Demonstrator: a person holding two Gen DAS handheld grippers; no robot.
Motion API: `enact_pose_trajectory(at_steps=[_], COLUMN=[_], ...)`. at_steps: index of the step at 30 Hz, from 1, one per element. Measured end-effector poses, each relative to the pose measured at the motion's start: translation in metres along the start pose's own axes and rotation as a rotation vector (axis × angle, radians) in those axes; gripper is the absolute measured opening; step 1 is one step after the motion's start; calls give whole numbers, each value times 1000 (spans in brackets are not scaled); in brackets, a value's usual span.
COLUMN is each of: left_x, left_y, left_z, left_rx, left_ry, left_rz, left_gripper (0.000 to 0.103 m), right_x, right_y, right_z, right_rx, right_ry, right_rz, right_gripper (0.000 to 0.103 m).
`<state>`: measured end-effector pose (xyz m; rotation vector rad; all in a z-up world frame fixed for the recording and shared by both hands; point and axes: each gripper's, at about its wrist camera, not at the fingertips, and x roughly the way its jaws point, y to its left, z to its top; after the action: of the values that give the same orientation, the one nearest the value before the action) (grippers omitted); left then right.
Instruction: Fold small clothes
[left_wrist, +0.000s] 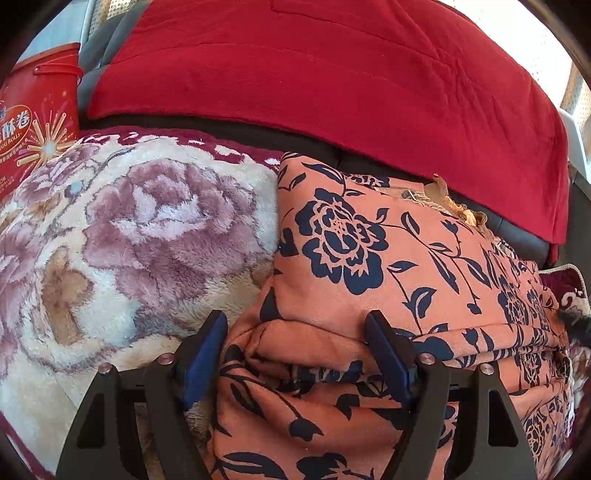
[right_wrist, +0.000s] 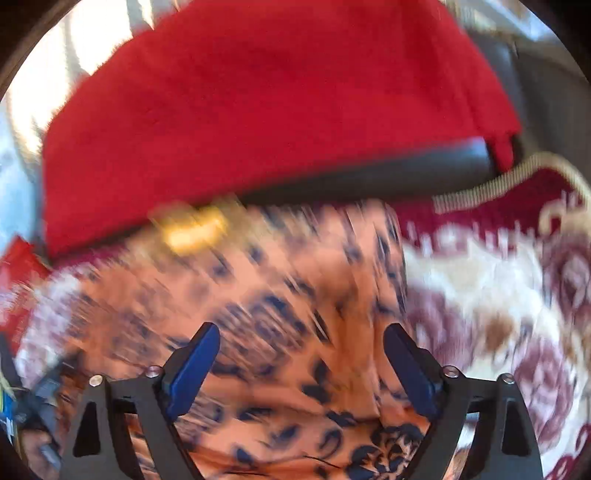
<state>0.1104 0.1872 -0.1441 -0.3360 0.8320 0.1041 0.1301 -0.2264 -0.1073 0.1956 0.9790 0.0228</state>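
Left claw (left_wrist: 297, 323): jaws apart, a bunched fold of garment (left_wrist: 369, 258) seen between them, not clamped.
Right claw (right_wrist: 301, 336): jaws apart over garment; view blurred.
Garment: orange w/ navy flowers, laid on blanket (left_wrist: 129, 240).
Behind: red cloth (left_wrist: 332, 74); red tin (left_wrist: 33, 122) far left.

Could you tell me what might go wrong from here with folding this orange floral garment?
The left claw is open with bunched folds of the orange floral garment between its jaws; closing could pinch several layers. The plush blanket lies right beside the garment and might get caught too. The right wrist view is motion-blurred, so the right claw could land off target.
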Motion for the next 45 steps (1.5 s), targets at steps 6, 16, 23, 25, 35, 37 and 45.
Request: enact_pose_trajectory(at_steps=[6,16,23,25,35,37,45], left_x=[1,3,0,-15,-116,-137,-131], left_y=[0,-1,-6,-7,-34,-35,-4], left_z=[0,0,-2,-4,-53,-67,-113], left_rx=[1,3,3,-13,153,191,246], left_ry=[4,4,-9,-71,-168,-187,-93], left_rz=[-1,6,47,79,50,53,158], left_gripper=[78,80,81,81,82,84,87], right_x=[-46,-37,-88,-98,-76,-68,-64], right_y=[-4,-35,-28,-24,-44,-47,-42], right_z=[-9,-39,-88,-102,-135,-136,-144], right_rx=[7,85,-30,-65,-50,-27,-55], right_ry=[-192,-125,-268,-303,-243,-203,-226], right_rz=[46,2,-41,-56,-74,-45,-67], right_gripper=[91,91,91,91,91,92,98])
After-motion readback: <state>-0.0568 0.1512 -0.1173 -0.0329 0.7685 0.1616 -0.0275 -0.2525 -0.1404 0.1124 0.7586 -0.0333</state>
